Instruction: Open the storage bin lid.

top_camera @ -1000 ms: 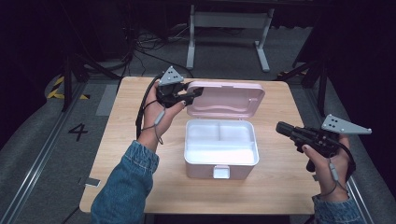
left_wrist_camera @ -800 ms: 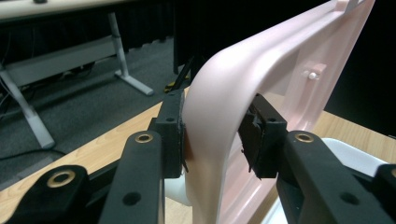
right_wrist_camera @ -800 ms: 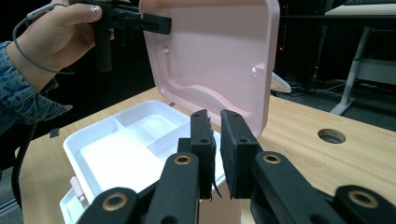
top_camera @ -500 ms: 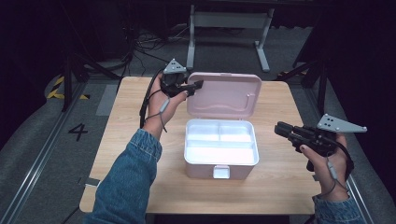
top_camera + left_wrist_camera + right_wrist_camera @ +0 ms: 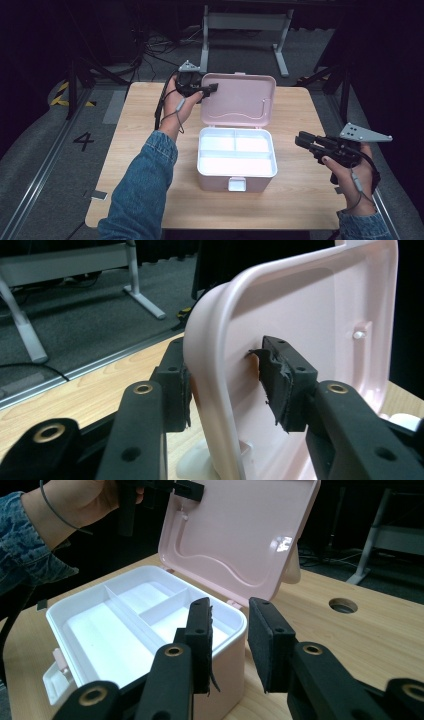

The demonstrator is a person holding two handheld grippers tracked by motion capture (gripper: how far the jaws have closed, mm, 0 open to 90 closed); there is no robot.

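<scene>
Box (image 5: 236, 162) is sitting mid-bench, pink plastic, lid (image 5: 239, 100) standing up and leaning back on its rear hinge. Looks light, thin-walled, stiff but a bit flexy at the lid; glossy, so likely slippery under hard pads. Not fragile as such, but the hinge could be straining if the lid gets pushed too far back.

Going left to right: left tool (image 5: 209, 90) is pinching the lid's upper left corner, one jaw on each face of the wall, foam pads pressing in, as the left gripper view is showing (image 5: 227, 385). The corner rim is a fair place to hold, since the curled edge is giving the pads something to catch. The person's sleeve (image 5: 142, 195) is lying along the box's left side.

Inside, a white tray (image 5: 125, 625) is showing three compartments, all looking empty. A small latch (image 5: 237, 184) is hanging at the front wall.

Right tool (image 5: 301, 141) is hovering just off the box's right side, jaws spread, gripping nothing, not touching the box. From its own camera the pads are lining up near the box's near corner (image 5: 227, 630).

Bench (image 5: 310, 200) is bare wood around the box, with one round hole (image 5: 343, 605) to the side. Nothing is blocking the lid's swing; behind the bench a grey frame (image 5: 245, 22) is standing well apart. Main risk, I judge: a light box sliding or tipping if only the lid is pulled.
</scene>
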